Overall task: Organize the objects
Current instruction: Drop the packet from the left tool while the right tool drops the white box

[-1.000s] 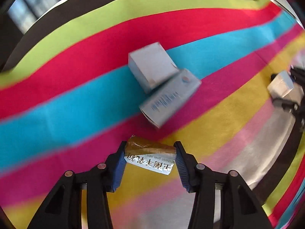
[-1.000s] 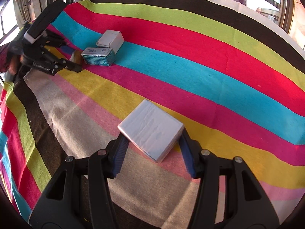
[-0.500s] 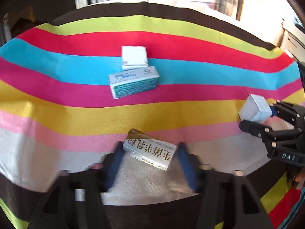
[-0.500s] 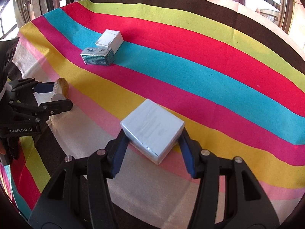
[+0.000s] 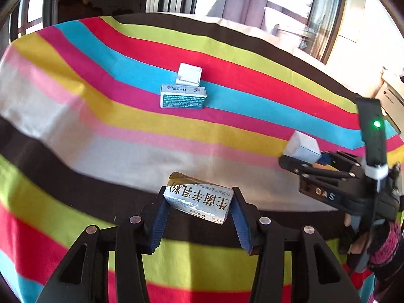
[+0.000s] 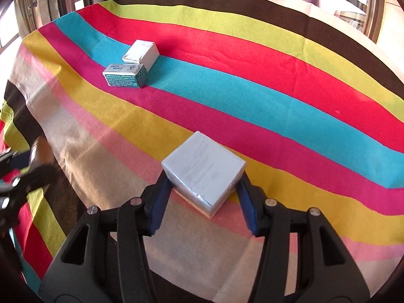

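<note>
Left wrist view: left gripper (image 5: pixel 198 208) clamps a foil milk-powder sachet (image 5: pixel 198 202) above the striped cloth (image 5: pixel 75 131). Right gripper (image 6: pixel 203 189) clamps a pale box (image 6: pixel 204 170). Beyond, a teal carton (image 6: pixel 125 75) touches a white box (image 6: pixel 141 53).

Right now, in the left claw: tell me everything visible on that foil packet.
The foil packet is a crinkled silver sachet with a gold-brown far end, black Chinese characters and small "goat milk" print, all upside down in the left wrist view. It sits tilted between the blue pads of the left claw, held above the striped cloth.
</note>
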### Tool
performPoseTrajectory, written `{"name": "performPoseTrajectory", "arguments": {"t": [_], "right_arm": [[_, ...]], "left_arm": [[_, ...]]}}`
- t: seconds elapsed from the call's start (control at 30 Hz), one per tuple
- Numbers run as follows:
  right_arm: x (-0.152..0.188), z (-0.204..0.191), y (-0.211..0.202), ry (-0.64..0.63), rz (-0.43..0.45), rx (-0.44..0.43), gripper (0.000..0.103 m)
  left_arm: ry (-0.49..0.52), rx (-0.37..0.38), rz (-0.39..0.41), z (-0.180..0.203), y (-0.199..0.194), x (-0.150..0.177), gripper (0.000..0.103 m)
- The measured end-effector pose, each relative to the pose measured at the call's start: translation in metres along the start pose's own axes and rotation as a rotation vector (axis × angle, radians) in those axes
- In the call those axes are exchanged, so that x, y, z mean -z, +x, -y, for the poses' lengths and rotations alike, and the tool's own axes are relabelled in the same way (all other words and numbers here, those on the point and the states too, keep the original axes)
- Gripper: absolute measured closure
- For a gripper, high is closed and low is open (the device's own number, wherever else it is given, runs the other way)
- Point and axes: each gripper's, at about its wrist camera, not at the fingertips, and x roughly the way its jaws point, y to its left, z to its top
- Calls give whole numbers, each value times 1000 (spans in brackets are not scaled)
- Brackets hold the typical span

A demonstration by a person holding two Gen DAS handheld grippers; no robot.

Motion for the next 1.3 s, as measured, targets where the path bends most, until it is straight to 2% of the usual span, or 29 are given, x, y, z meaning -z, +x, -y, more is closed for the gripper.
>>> {"name": "performPoseTrajectory", "arguments": {"t": [0.07,0.13,0.23,0.43,0.97,1.3], "right_arm": [[2,-7,-3,-3,-13,-9,48],[5,-13,-9,29,-24,-32,48],[12,-26,-19,61,-26,-56,48],[24,-63,-47,-23,3,-87,48],[59,-139,-92,-134,8,-150,48],[82,-187,-129,-208,50,-190,48]], "left_arm": [[24,-20,10,-2,-10,8,54],[33,-39,6,24,4,8,54],[18,-55,-3,16,1,17,54],[0,-82,-7,6,-17,45,54],[-24,-145,70,-7,-79,98,54],[-52,-154,112,-21,-115,135,54]]}}
